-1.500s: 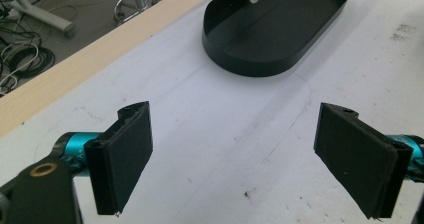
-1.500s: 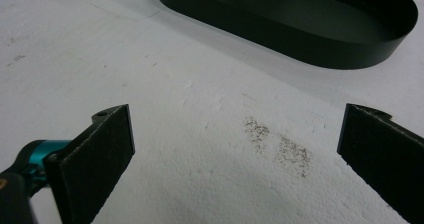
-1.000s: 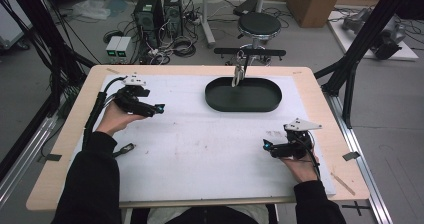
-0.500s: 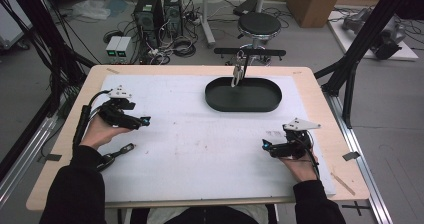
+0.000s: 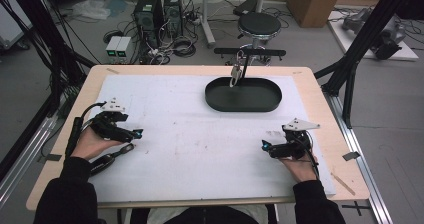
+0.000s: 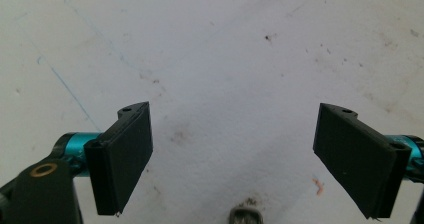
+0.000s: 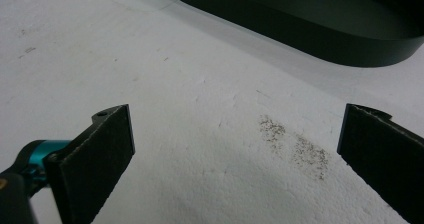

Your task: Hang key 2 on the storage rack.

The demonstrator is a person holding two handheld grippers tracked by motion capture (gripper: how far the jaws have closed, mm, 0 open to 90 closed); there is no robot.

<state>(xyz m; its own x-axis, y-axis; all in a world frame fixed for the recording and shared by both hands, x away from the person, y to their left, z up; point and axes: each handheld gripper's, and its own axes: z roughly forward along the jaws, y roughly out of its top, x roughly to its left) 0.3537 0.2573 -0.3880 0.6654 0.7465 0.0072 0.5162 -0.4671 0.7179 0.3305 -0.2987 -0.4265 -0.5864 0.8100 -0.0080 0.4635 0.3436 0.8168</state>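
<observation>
Both tongs stand wide and empty, so we lower the left gripper [image 5: 134, 133] squarely over the dark-handled tool [image 5: 111, 157] lying just beside it on the white mat [image 5: 200, 149], keeping the right gripper [image 5: 266, 146] parked.

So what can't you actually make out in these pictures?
- Dark tool beside the left gripper, high view: too small and dark to identify.
- Metal end, left gripper view: cut off by the bottom edge.
- Black tray, right gripper view: cropped by the top edge.
</observation>
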